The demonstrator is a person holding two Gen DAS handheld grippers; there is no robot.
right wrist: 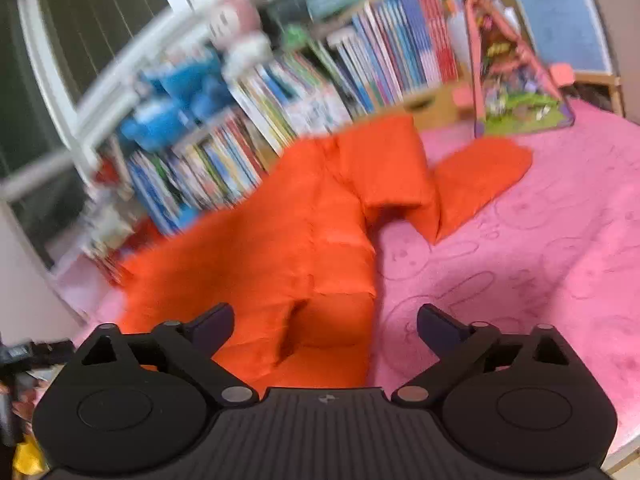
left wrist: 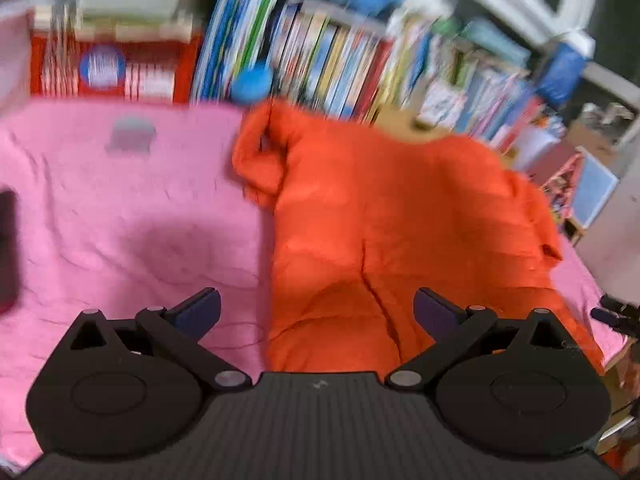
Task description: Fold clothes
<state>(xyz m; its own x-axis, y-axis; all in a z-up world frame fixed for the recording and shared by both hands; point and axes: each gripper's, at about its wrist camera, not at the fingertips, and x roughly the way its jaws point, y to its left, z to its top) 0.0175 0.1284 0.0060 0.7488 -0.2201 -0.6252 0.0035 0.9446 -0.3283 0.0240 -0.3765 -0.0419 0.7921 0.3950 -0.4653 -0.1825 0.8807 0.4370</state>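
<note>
- Orange padded jacket (left wrist: pixel 400 232): lies on pink bedspread (left wrist: pixel 120 208), long axis running from both grippers toward the bookshelf (left wrist: pixel 320 60).
- Left gripper (left wrist: pixel 316 312): jaws wide, empty.
- Right gripper (right wrist: pixel 325 328): jaws wide, empty.

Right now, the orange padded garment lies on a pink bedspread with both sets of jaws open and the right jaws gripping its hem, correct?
Not quite: the right gripper grips nothing. The right wrist view shows its jaws empty above the orange padded garment on the pink bedspread.
</note>
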